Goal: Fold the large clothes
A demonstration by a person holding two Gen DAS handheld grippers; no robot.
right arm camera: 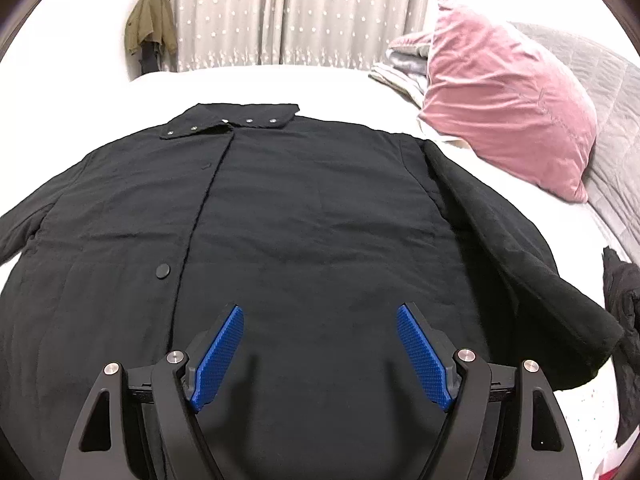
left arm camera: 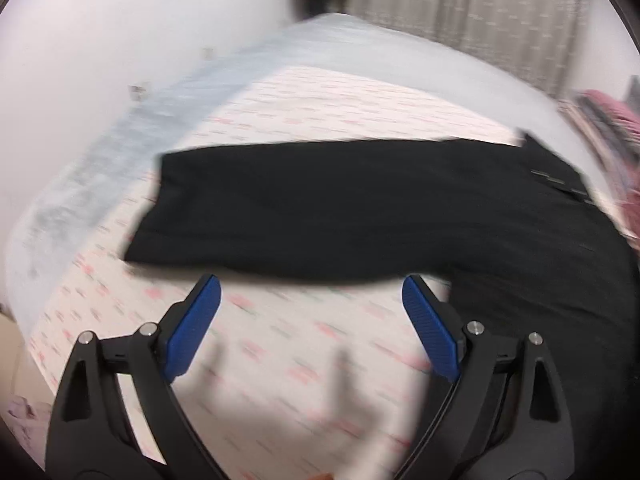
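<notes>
A large black coat point(right arm camera: 304, 216) lies spread flat, front up, on the bed, collar with snaps point(right arm camera: 232, 120) at the far end. Its right sleeve point(right arm camera: 516, 248) lies out to the right. In the blurred left wrist view the coat's left sleeve point(left arm camera: 320, 208) stretches out across the patterned sheet. My left gripper point(left arm camera: 312, 292) is open and empty, just short of the sleeve's near edge. My right gripper point(right arm camera: 320, 320) is open and empty above the coat's lower front.
A pink velvet pillow point(right arm camera: 508, 108) and grey blankets point(right arm camera: 404, 72) sit at the bed's right. Another dark garment point(right arm camera: 624, 312) lies at the right edge. An olive jacket point(right arm camera: 150, 28) hangs by the curtains. The white sheet with pink marks point(left arm camera: 280, 360) covers the bed.
</notes>
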